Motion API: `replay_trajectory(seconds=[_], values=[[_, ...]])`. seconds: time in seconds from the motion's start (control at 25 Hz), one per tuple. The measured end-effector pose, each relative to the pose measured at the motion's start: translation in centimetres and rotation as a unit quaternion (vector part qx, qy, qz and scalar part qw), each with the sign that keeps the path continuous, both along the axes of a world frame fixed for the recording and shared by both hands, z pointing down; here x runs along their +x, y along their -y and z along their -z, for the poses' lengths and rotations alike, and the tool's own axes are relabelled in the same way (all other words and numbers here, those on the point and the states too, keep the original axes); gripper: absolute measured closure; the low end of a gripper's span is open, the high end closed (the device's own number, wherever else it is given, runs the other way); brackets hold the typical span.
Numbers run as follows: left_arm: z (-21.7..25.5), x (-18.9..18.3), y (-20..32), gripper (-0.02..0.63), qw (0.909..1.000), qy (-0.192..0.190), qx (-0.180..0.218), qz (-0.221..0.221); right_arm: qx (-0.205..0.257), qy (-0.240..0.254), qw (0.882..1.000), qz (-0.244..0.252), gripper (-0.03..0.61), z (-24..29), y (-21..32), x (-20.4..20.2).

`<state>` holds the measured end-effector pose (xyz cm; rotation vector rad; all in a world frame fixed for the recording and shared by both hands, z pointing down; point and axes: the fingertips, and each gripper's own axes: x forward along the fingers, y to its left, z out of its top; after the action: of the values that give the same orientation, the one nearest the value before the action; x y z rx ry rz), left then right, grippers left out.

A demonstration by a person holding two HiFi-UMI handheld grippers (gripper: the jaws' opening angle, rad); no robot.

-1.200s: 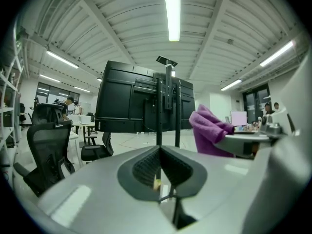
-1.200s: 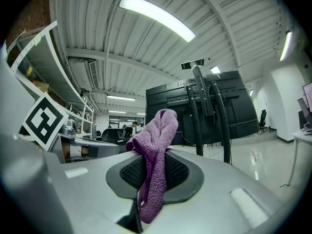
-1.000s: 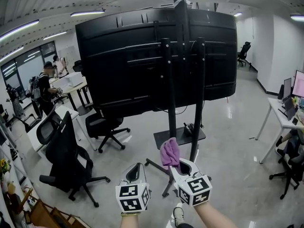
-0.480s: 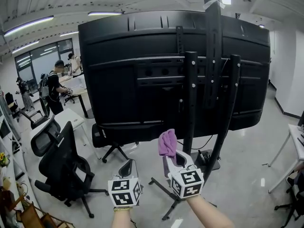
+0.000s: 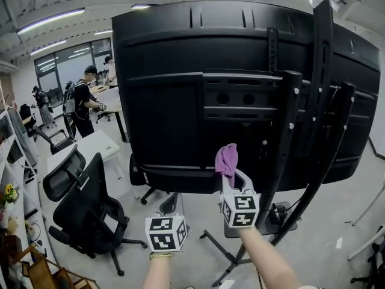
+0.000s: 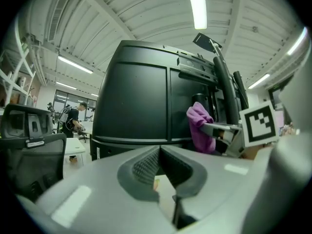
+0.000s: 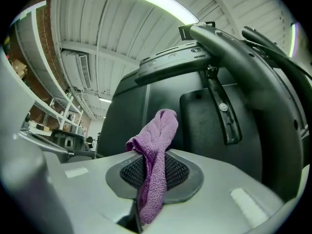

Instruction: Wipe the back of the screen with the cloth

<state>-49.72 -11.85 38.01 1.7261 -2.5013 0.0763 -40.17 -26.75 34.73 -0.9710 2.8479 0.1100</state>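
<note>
Head view: the screen (image 5: 174, 101) looms closer than a second ago; my right fingers (image 7: 176, 172) pinch the cloth (image 5: 227, 159) at centre frame, left fingers (image 6: 141, 165) closed, empty. Wiping looks imminent.

my r gripper (image 7: 152, 173) has its jaws pinched on the purple cloth (image 7: 158, 140), which bunches up above the pads. close behind i see the black back of the screen (image 7: 127, 118) w/ its mount bracket (image 7: 223, 108). ceiling light strip (image 7: 156, 1) overhead.
</note>
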Motion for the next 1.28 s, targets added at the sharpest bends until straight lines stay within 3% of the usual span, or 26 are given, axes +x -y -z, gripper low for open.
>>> replay_trajectory(seconds=[0.28, 0.6, 0.8, 1.0, 1.12, 1.28], values=[[-0.8, -4.4, 2.3, 0.606, 0.9995, 0.012, -0.009, -0.026, -0.002, 0.007, 1.000, -0.030, 0.522, 0.0, 1.2, -4.0], [0.1, -11.6, -0.3, 0.606, 0.9999, 0.001, -0.001, 0.011, -0.011, 0.008, 0.998, 0.054, 0.522, 0.9, -5.2, -13.7], [0.5, -15.0, -2.4, 0.606, 0.9993, -0.004, 0.006, 0.036, 0.015, -0.012, 0.994, 0.103, 0.522, 1.8, -9.3, -19.7], [1.2, -17.0, -3.4, 0.606, 0.9987, -0.005, 0.016, 0.047, 0.051, -0.049, 0.989, 0.131, 0.522, 1.8, -11.5, -23.3], [1.5, -17.2, -3.3, 0.606, 0.9990, 0.005, 0.014, 0.042, 0.080, -0.094, 0.977, 0.172, 0.522, 1.8, -13.0, -23.5], [1.3, -18.0, -2.7, 0.606, 0.9992, 0.010, 0.006, 0.038, 0.106, -0.227, 0.937, 0.244, 0.522, 0.0, -13.7, -23.9]])
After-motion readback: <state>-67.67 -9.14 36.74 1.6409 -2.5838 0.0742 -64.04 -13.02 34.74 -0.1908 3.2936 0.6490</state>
